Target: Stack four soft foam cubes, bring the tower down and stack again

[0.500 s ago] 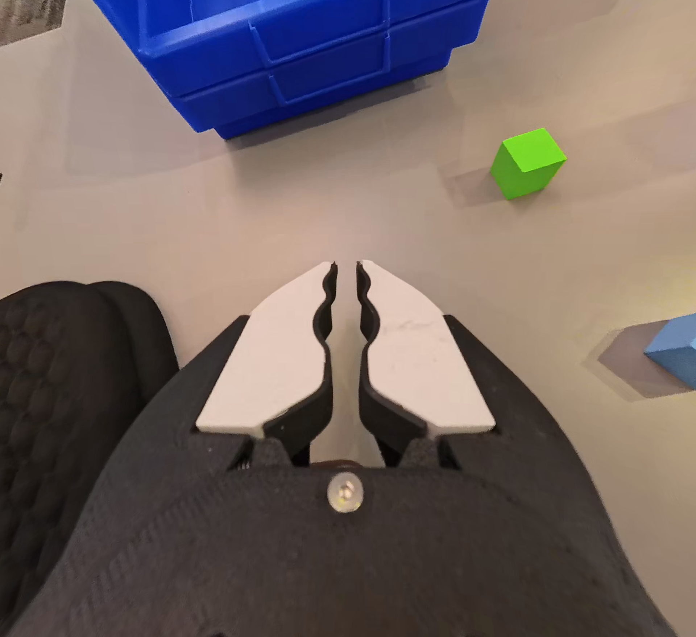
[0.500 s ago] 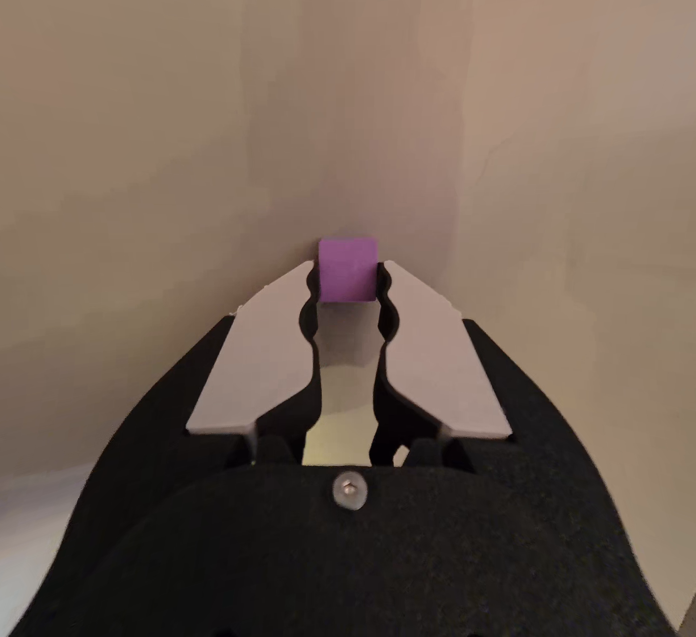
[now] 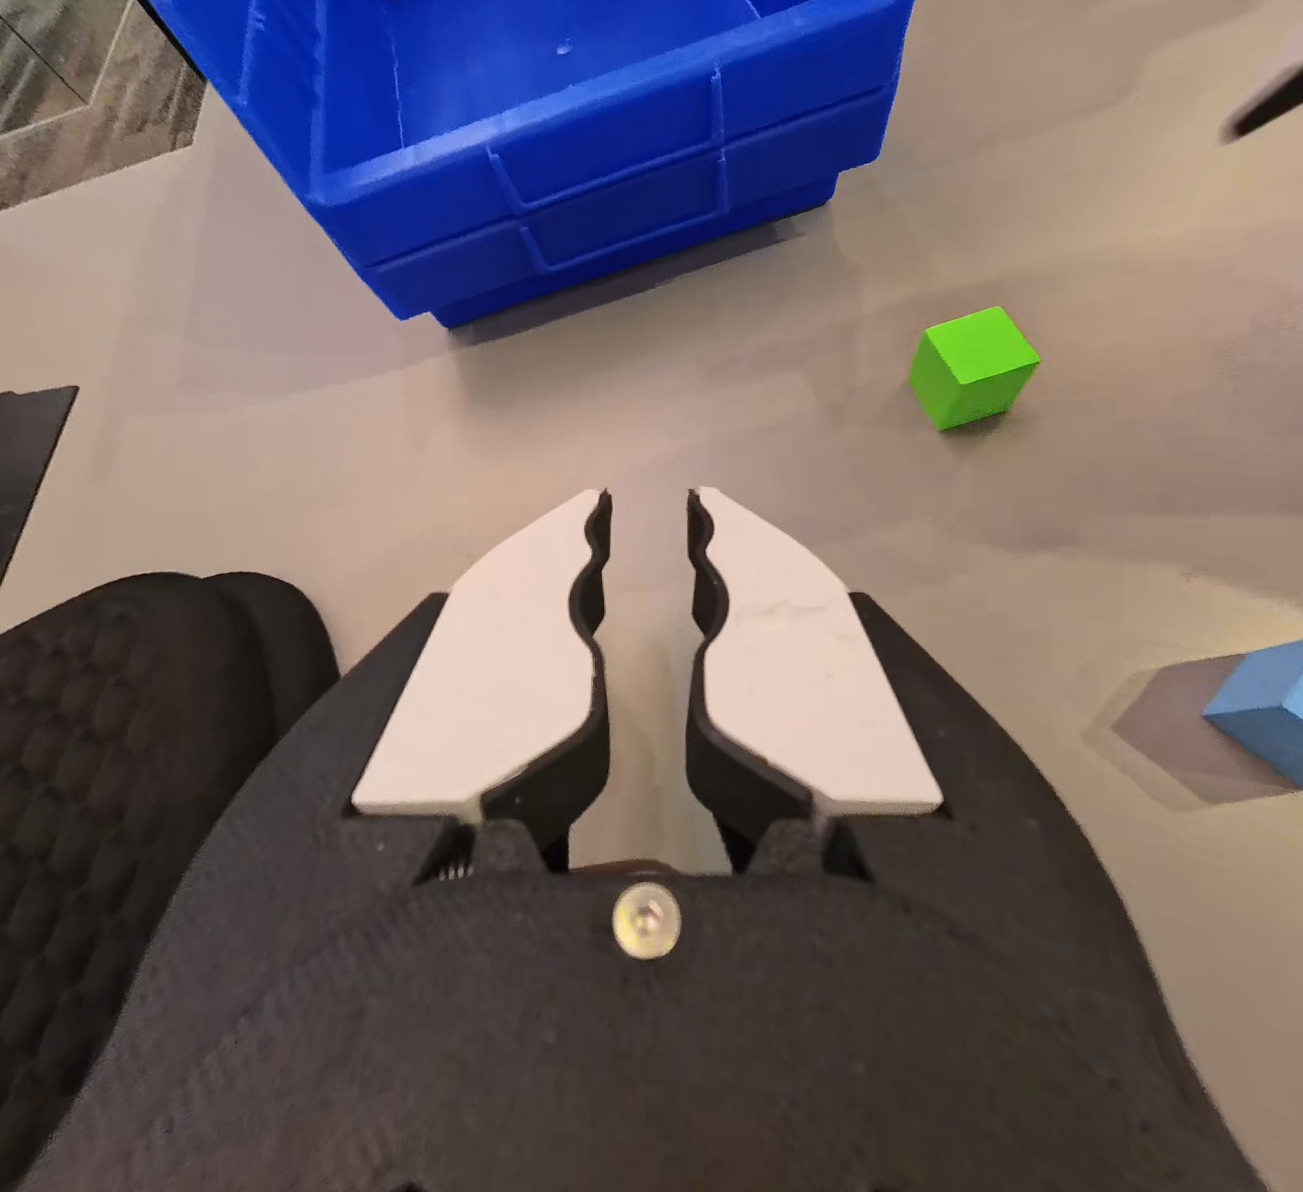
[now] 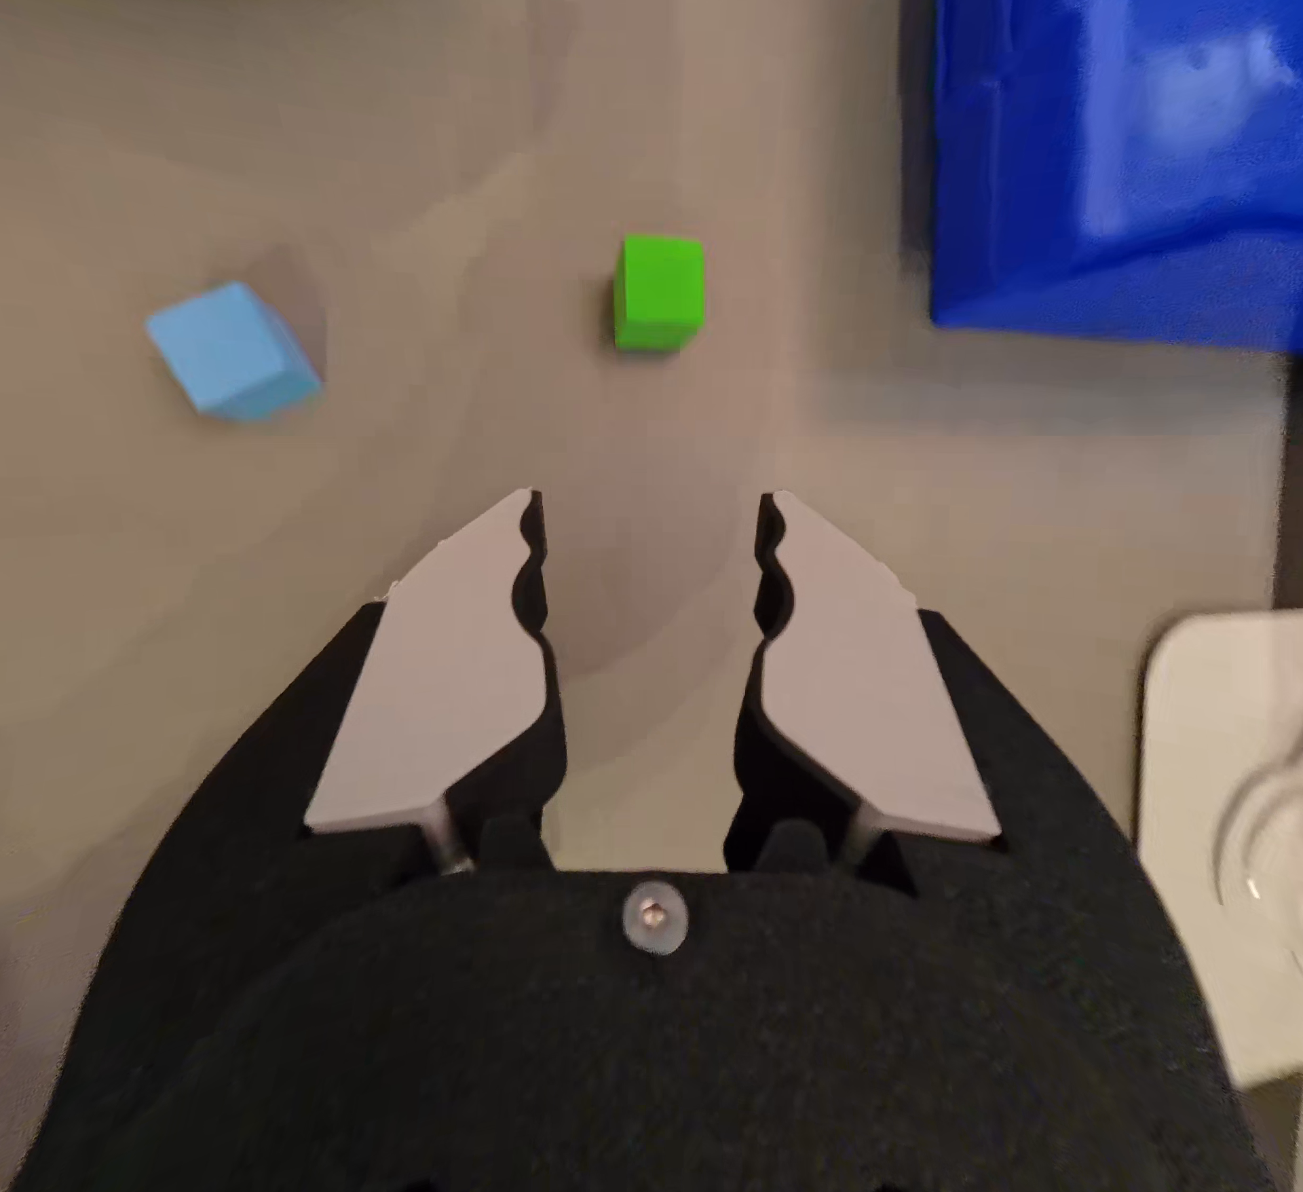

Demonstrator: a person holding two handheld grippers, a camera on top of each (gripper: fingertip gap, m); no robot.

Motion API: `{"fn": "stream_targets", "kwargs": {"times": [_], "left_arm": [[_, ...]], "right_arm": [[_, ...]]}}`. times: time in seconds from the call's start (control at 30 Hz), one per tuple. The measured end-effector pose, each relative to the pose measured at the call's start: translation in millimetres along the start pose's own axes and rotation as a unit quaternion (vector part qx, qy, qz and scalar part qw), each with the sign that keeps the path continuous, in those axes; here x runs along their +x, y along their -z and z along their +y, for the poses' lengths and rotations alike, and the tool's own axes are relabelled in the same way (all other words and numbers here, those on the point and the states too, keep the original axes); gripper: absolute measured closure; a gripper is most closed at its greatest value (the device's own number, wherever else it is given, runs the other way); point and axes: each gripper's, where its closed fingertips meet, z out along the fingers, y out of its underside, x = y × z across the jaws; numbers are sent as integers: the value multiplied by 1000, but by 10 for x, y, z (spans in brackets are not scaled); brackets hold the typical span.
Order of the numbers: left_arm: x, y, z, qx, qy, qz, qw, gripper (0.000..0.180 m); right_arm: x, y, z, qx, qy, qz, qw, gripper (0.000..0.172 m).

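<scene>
A green foam cube lies on the grey table to the right of my left gripper; it also shows in the right wrist view, ahead of my right gripper. A light blue cube lies to the left of the green one; its corner shows at the right edge of the left wrist view. Both grippers are open and empty above the table, the left with a narrow gap, the right with a wide one. No purple cube is in view.
A large blue plastic bin stands ahead of the left gripper and shows at the upper right in the right wrist view. A black padded thing lies at the left. A white object lies at the right edge. The grippers' ends are close to 20 centimeters from one another. The green foam cube sits 8 centimeters or so from the ends of my right fingers. It is also in sight in the right wrist view.
My right gripper let go of the purple cube, opened wide and swung to face the green and light blue cubes. My left gripper opened a little and shifted slightly.
</scene>
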Motion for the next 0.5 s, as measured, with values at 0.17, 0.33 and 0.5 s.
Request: {"fn": "stream_targets", "kwargs": {"times": [0.17, 0.33, 0.5], "left_arm": [[-22, 26, -1, 7, 12, 8, 1000, 160], [6, 19, 5, 9, 18, 18, 1000, 160], [66, 25, -17, 11, 8, 24, 1000, 160]], "right_arm": [[8, -519, -312, -7, -8, -17, 1000, 116], [3, -680, -413, -9, -13, -38, 999, 140], [53, -550, -393, -10, -12, -28, 999, 145]]}}
